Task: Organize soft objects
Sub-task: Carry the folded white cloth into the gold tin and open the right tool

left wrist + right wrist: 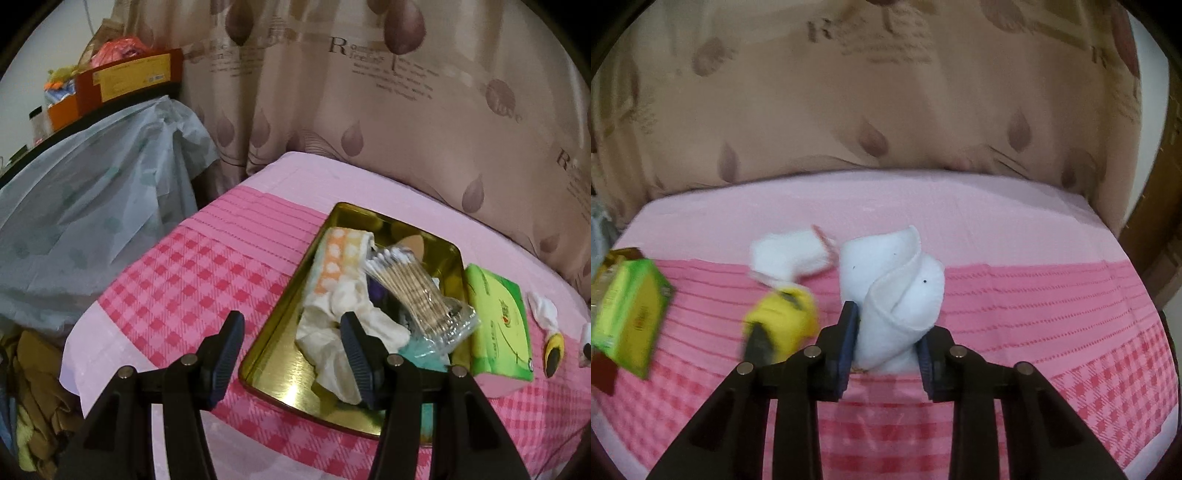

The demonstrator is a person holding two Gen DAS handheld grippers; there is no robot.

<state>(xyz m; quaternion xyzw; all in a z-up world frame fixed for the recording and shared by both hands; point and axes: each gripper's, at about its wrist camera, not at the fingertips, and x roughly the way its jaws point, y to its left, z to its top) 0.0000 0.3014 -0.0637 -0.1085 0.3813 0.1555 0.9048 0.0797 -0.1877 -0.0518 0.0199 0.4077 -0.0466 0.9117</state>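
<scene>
The right claw (884, 347) is gripping a rolled white cloth (897, 291) by its lower end, at the centre of the right wrist view. Most of the roll is standing free above the pads, so it could be unrolling or sagging as it travels, and a loose flap could be catching on something along the way. Its bottom tip is only just between the pads, so I judge a slip likely if the claw is swung fast.

The left claw (291, 350) is standing open and empty over the near edge of the gold tin tray (273, 354), lower centre of the left wrist view. The tray is already filling up: a patterned towel (340, 258), a crumpled white cloth (343, 332) and a bag of cotton swabs (413, 291) are piling toward its right side. Another cloth dropped there could be spilling over the rim.

The green tissue pack (498, 325) is sitting just beside the tray's right wall, narrowing the approach from that side. A yellow toy (783, 325) and a small white cloth (790, 258) are lying left of the held roll. The pink bedcover (1034, 314) at right is lying bare, and the tray's upper left corner is showing bare metal. The bed's left edge is dropping away in the left wrist view.
</scene>
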